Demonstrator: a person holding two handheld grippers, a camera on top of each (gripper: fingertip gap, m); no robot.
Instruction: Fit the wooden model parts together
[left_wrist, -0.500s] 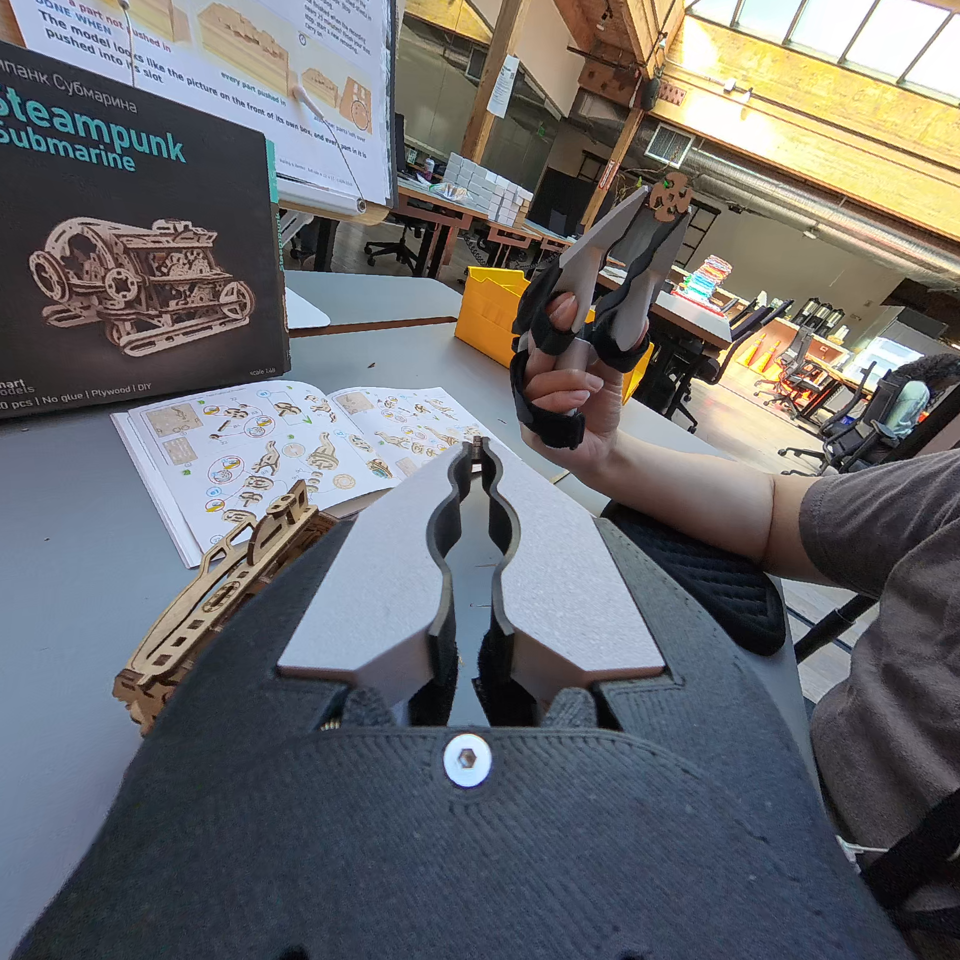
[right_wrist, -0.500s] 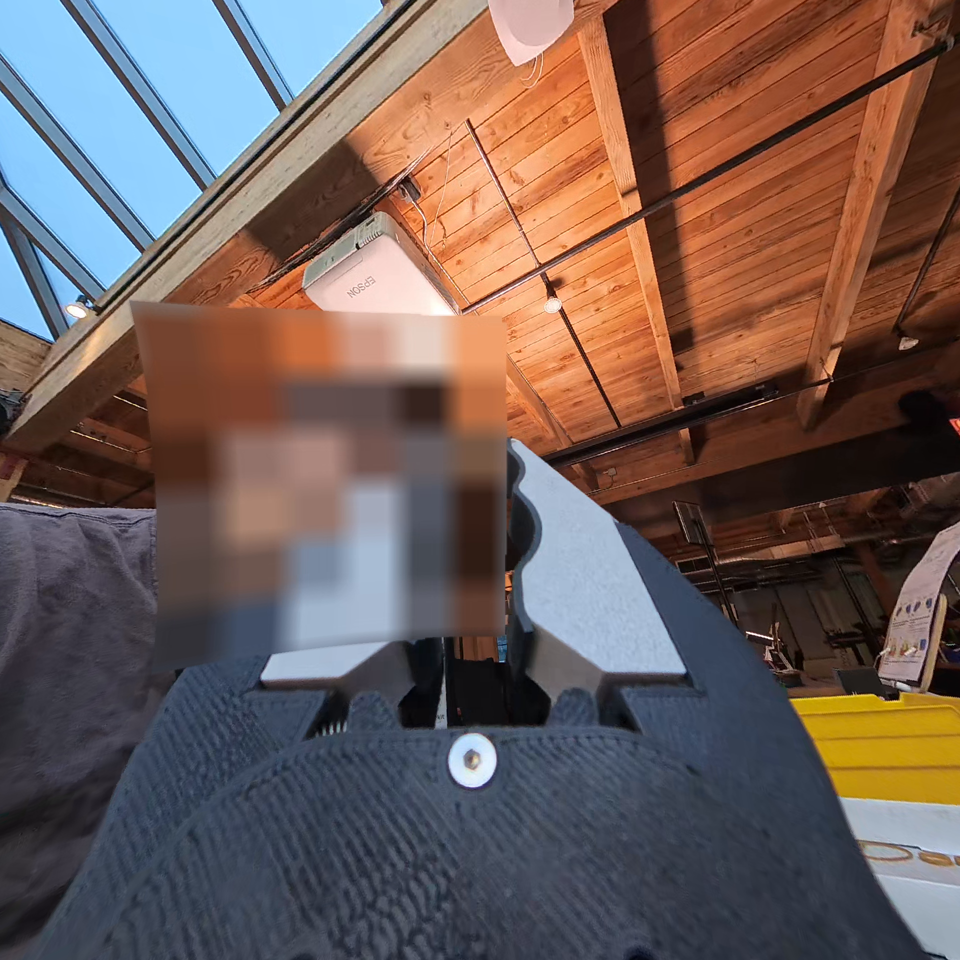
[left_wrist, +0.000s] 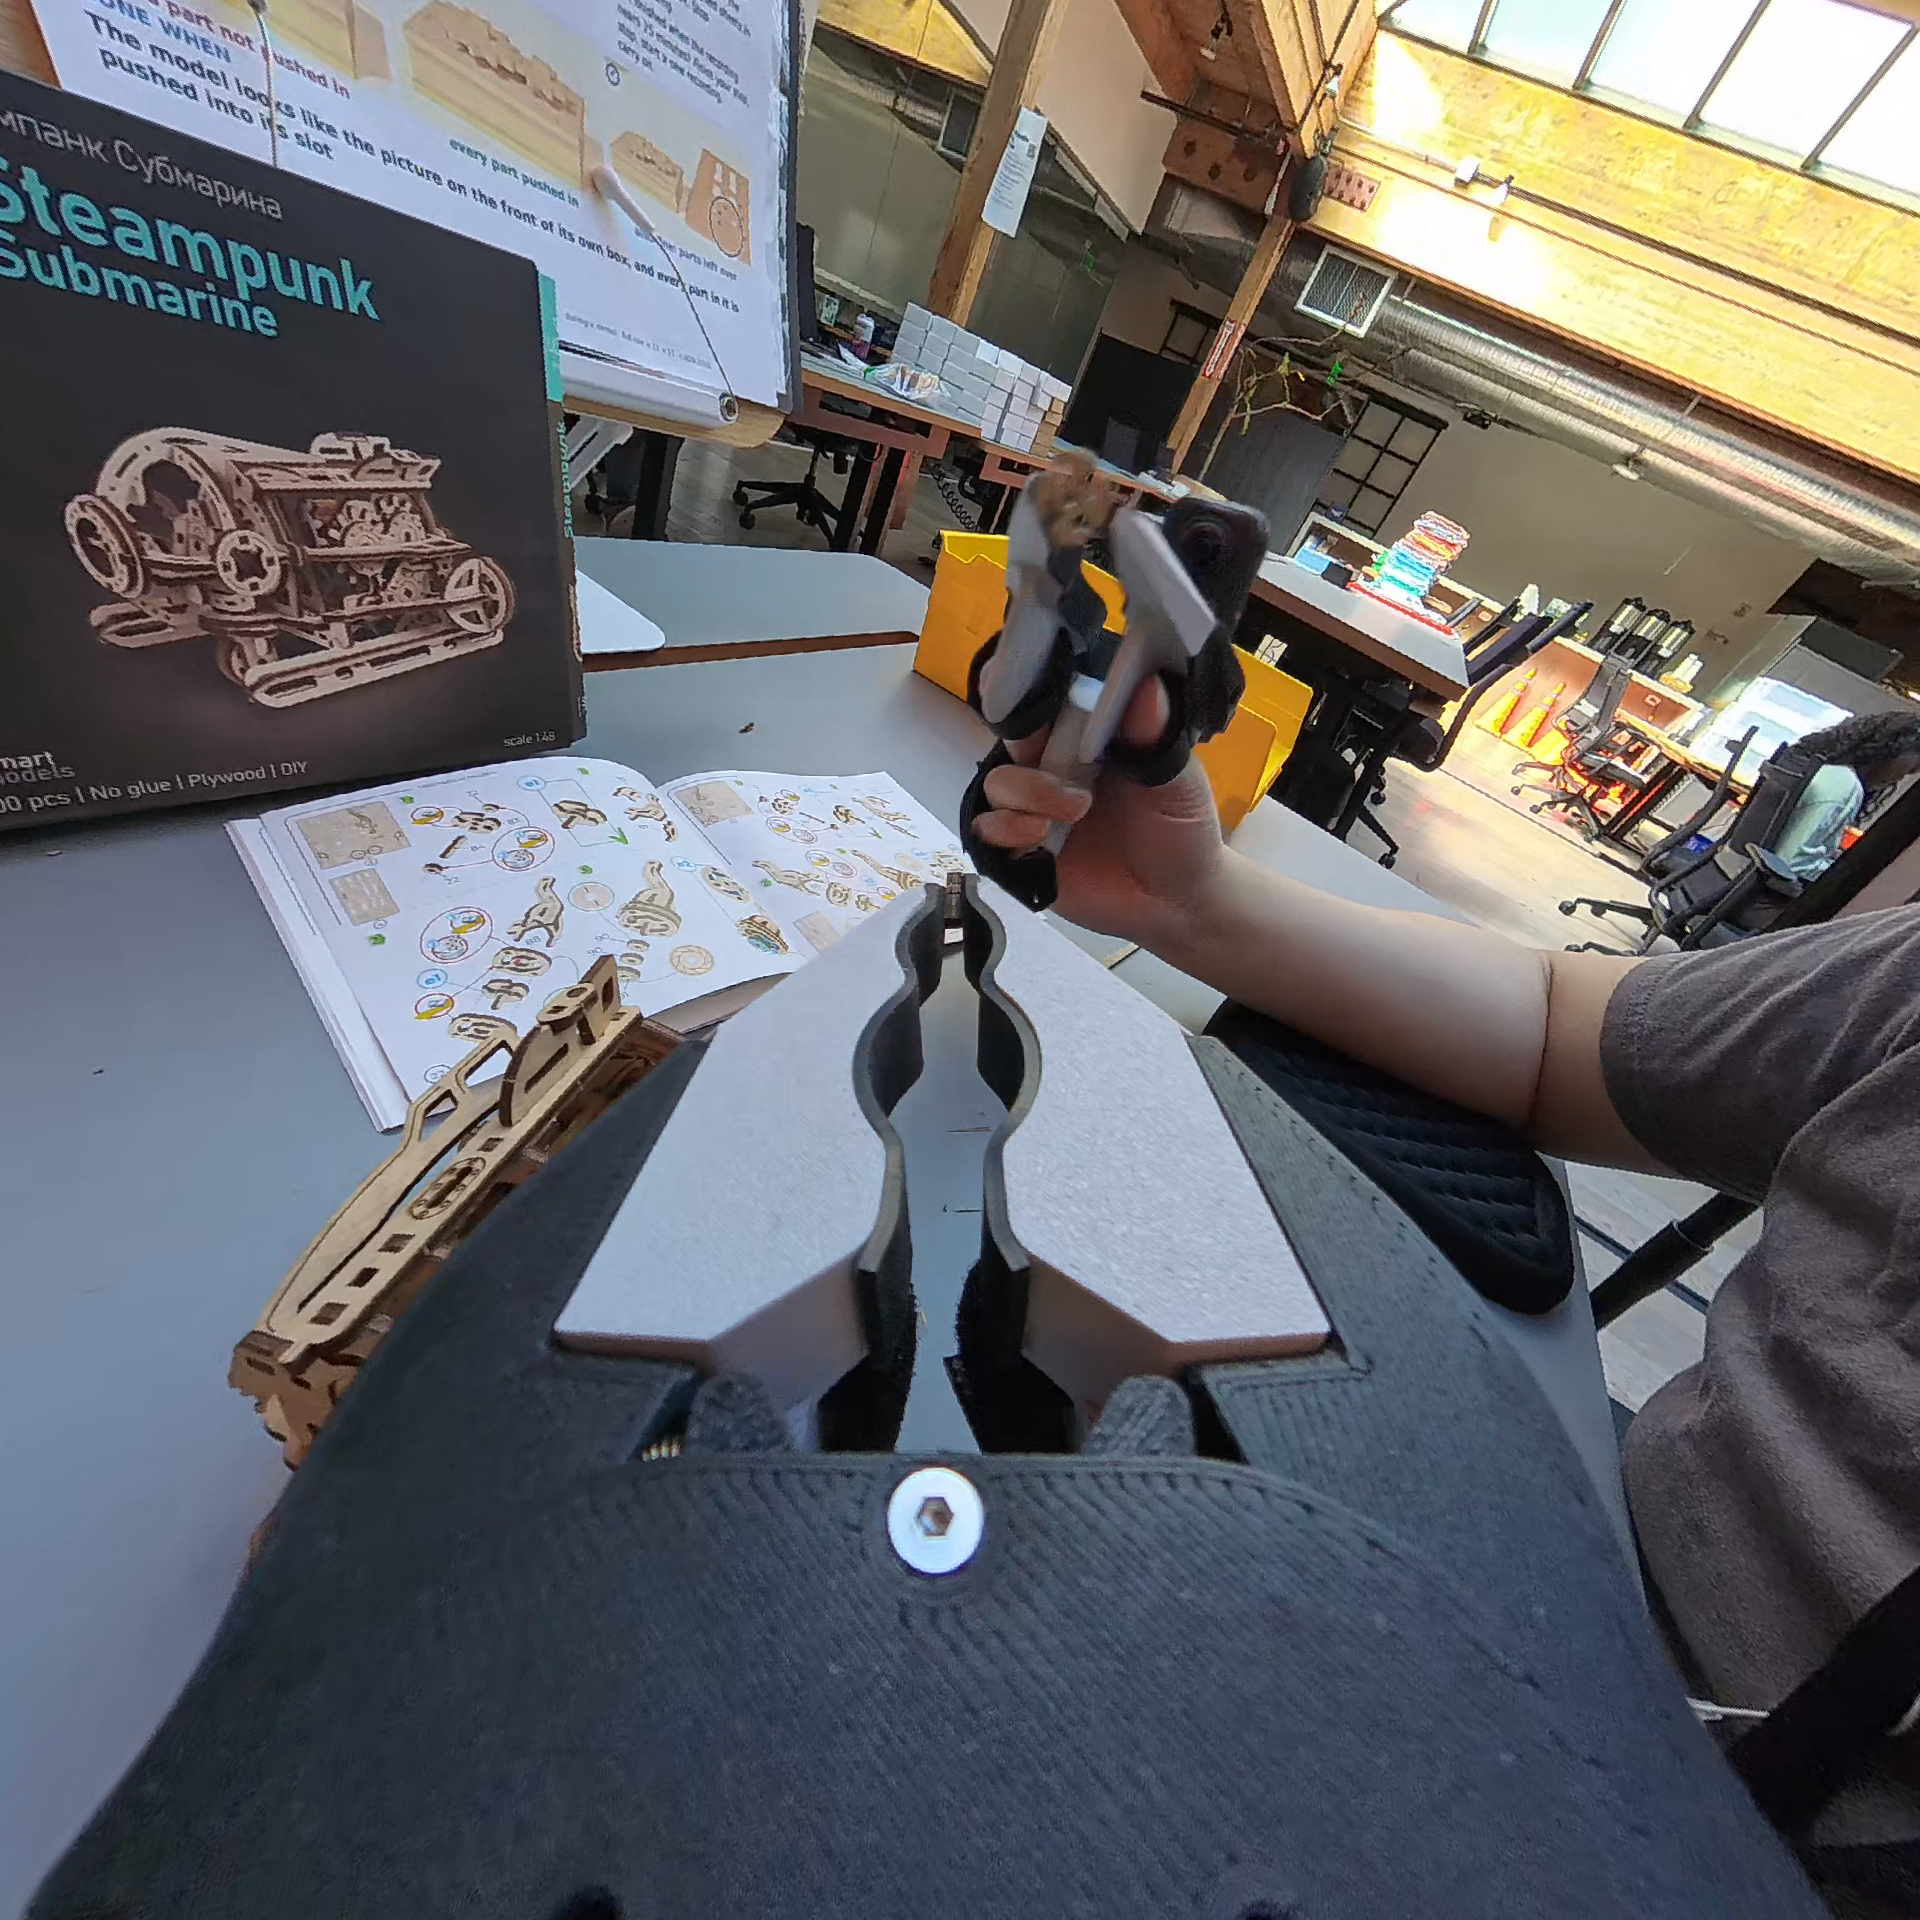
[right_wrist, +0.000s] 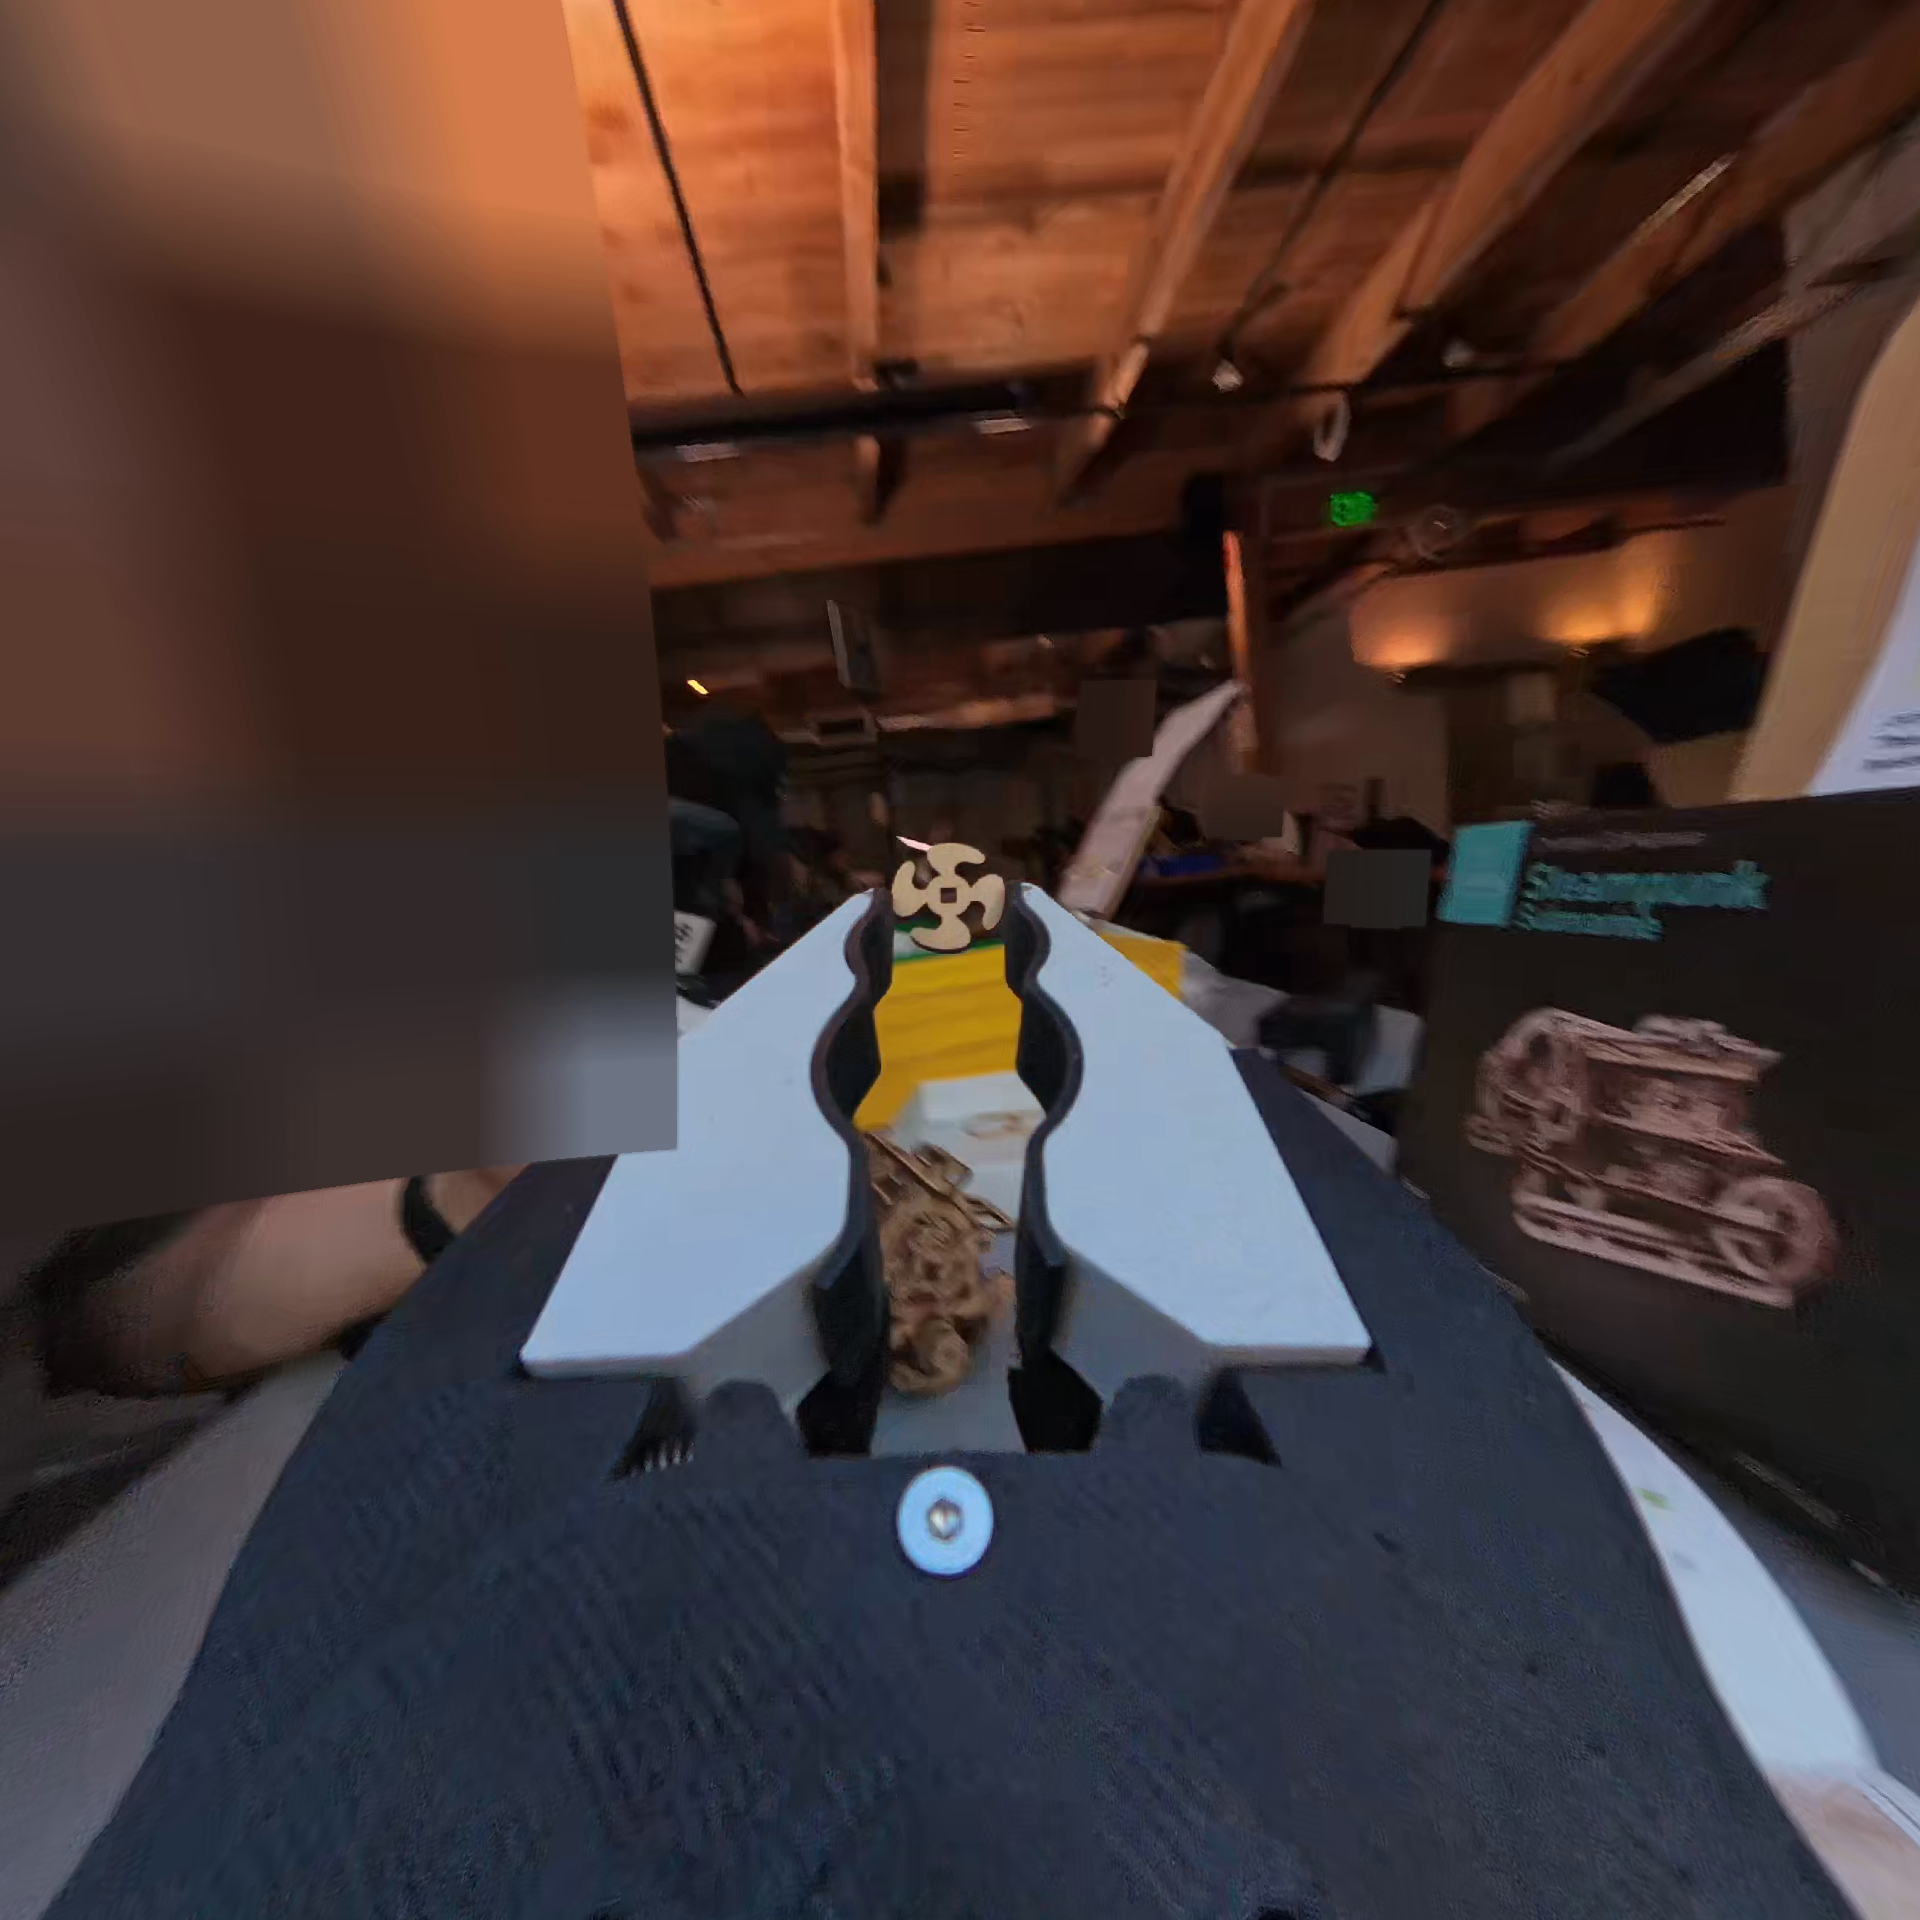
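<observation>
Propeller disc (right_wrist: 948, 896) — between right gripper (right_wrist: 948, 914) fingertips

Pale tan wheel (right_wrist: 948, 896), yellow bin (left_wrist: 1257, 717), black box (left_wrist: 281, 457)

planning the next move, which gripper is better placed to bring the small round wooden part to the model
Right. The right gripper already pinches the propeller-shaped wooden part at its tips, above the table. The left gripper is shut on a tiny piece, beside the wooden model.

Wooden beam ceiling (right_wrist: 1039, 208), skylights (left_wrist: 1683, 73), sunlit upper wall (left_wrist: 1621, 239), grey tables (left_wrist: 748, 592), office chairs (left_wrist: 1590, 727)
</observation>
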